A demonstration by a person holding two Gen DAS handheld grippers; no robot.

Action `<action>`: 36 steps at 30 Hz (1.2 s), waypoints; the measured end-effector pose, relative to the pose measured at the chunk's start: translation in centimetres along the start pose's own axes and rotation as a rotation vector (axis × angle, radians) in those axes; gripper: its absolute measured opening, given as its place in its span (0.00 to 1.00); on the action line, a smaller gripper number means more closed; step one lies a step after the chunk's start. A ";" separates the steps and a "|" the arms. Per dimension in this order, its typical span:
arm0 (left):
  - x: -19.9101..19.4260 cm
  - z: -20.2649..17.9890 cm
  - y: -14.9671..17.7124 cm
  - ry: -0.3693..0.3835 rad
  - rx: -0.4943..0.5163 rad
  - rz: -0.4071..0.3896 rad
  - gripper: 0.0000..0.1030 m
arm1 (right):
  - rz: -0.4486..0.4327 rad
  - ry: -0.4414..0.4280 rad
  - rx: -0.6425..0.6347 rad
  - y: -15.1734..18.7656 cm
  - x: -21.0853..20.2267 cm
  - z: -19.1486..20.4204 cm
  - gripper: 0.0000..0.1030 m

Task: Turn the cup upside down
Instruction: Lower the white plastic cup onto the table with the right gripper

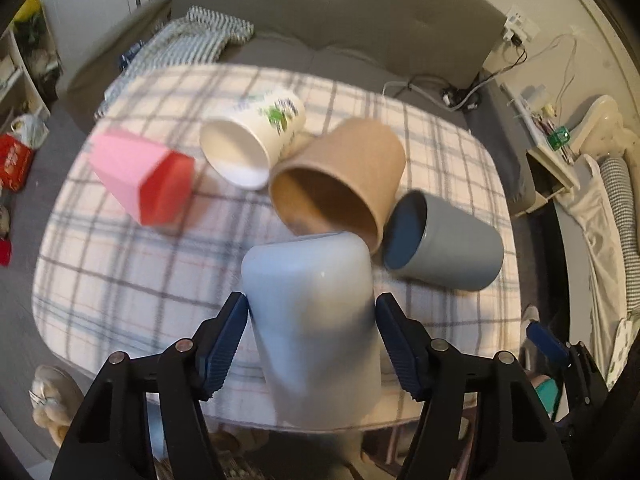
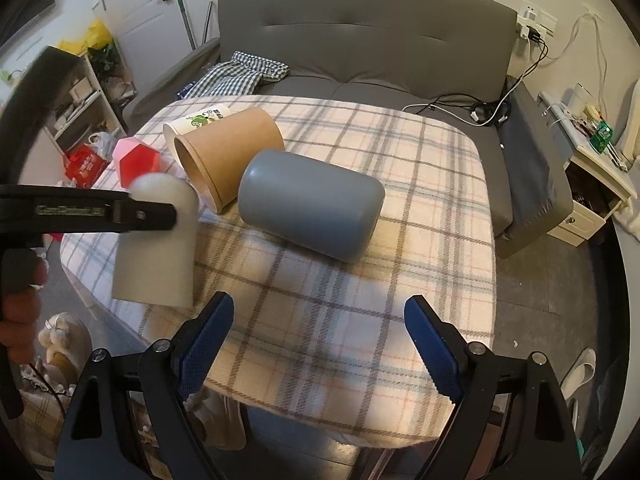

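Left gripper fingers clamp the smooth, light, slippery cup mid-body; right gripper fingers gape wide, empty.

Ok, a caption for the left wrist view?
Left gripper holds a pale blue cup above four cups lying on the plaid table.

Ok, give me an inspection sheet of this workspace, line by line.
Surface: plaid cloth over the table.
Job's things: pale blue cup held closed end up, in the left gripper.
Clutter: grey cup, brown paper cup, white printed cup and pink-red container, all lying on their sides.
Grippers: left shut on the blue cup; right gripper open, holding nothing.
Cables: on the sofa.
Surroundings: grey sofa, shelves, nightstand.
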State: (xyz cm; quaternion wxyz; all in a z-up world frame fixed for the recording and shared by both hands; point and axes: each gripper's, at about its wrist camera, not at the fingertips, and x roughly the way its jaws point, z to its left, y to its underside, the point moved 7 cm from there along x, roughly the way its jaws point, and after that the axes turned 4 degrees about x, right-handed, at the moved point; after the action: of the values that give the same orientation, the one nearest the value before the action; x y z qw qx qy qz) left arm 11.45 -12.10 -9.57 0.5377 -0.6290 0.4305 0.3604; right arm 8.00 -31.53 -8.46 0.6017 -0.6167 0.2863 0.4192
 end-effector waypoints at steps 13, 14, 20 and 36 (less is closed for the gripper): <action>-1.7 2.0 -2.4 -0.189 0.051 -0.381 0.63 | -0.005 0.019 -0.009 0.2 0.9 0.5 0.85; -1.4 2.1 -2.5 -0.195 0.052 -0.398 0.63 | -0.006 0.024 -0.009 0.2 1.1 0.6 0.85; 0.2 3.0 -2.1 -0.188 0.054 -0.398 0.43 | -0.018 0.032 -0.005 -0.2 1.5 0.8 0.85; 0.5 3.1 1.2 -0.099 0.047 -0.313 0.50 | -0.019 0.018 -0.026 -0.3 1.8 2.5 0.85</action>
State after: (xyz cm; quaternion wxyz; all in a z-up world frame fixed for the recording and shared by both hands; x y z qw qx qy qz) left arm 10.55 -9.18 -11.02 0.6223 -0.6572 0.3085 0.2926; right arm 8.68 -28.81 -9.70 0.5950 -0.6308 0.2804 0.4115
